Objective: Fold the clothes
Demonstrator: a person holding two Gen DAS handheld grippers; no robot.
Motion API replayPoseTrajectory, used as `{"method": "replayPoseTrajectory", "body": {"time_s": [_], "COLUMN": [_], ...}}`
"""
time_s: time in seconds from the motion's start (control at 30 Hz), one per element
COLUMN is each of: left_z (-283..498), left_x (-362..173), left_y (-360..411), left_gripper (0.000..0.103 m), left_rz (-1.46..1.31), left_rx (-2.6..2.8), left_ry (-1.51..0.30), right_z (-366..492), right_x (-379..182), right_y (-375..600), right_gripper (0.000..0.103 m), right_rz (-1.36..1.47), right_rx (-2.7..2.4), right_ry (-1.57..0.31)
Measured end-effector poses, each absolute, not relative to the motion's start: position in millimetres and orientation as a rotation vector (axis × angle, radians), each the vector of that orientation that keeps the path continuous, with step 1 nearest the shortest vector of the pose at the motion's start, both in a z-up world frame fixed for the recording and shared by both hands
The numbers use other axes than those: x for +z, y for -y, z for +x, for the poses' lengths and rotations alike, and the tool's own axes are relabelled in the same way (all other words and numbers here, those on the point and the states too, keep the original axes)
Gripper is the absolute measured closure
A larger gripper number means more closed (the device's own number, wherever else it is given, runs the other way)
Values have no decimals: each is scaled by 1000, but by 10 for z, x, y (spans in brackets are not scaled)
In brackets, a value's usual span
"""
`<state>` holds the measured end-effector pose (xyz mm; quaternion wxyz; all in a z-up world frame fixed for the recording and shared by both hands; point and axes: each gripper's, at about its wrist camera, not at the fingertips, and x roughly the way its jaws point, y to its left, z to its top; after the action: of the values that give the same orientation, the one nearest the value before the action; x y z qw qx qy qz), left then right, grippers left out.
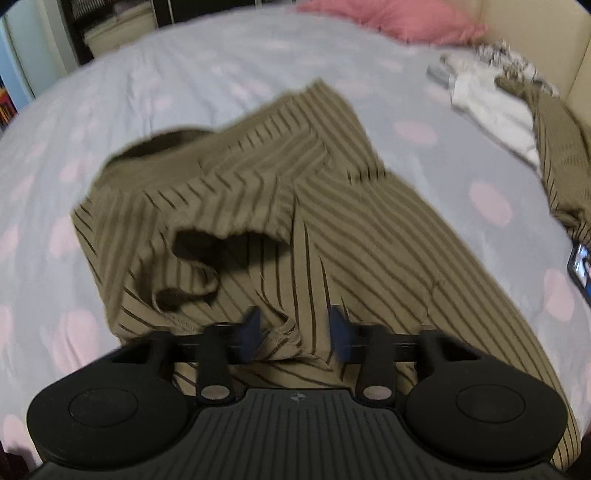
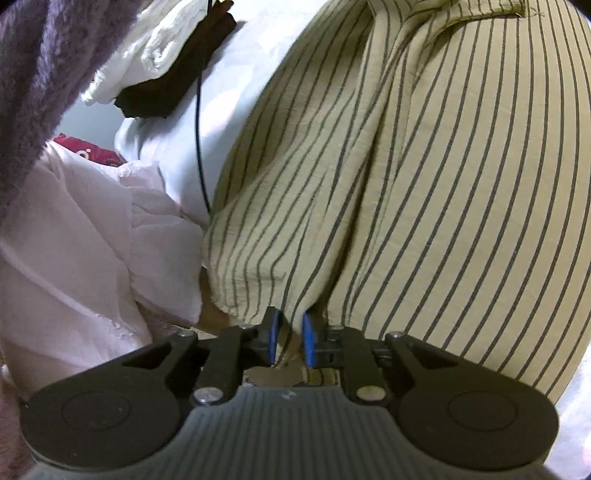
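Between my left gripper (image 1: pixel 295 325) fingers, set apart, a bunched fold of the striped shirt (image 1: pixel 369 229) sits unclamped. My right gripper (image 2: pixel 290 332) pinches the shirt's hem tight (blue pads nearly meeting). Beyond the shirt lies the dotted bedsheet (image 1: pixel 184 74), a pink pillow (image 1: pixel 399 18) farther off.
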<state>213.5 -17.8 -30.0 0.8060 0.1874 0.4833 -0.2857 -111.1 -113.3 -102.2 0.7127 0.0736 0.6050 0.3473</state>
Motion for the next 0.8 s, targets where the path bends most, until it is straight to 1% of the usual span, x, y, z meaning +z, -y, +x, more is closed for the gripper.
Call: {"method": "replayPoseTrajectory", "body": {"time_s": [0.07,0.1,0.27,0.43,0.67,0.8], "left_z": [2148,2153,2203,2266,2273,2294], "left_x": [-313,-280,-22,124,-245,-290], "left_y": [188,187,282,630,1124,1086], "left_gripper": [101,102,103,103,102,101], "left_rz": [407,398,374,391,508,453], "left_rx": [-610,-617,-655,-697,-702,-692], "left_ry": [-1054,-1052,-1049,-1054,-1124,-1110], "right_z": [-1110,-1113,-1124,-1144,-1114,-1105], "right_x": [-1066,-1086,-1065,-1006,-1049,-1105], "right_y": [1117,1123,1159,1175,1189,1202], "right_gripper": [89,95,98,98,98,98], "right_rz": [146,140,198,262,292,270], "right_rx": [753,748,776,822,809,785], "right_ry": [-1341,-1340,-1339,-1338,-1360,-1379]}}
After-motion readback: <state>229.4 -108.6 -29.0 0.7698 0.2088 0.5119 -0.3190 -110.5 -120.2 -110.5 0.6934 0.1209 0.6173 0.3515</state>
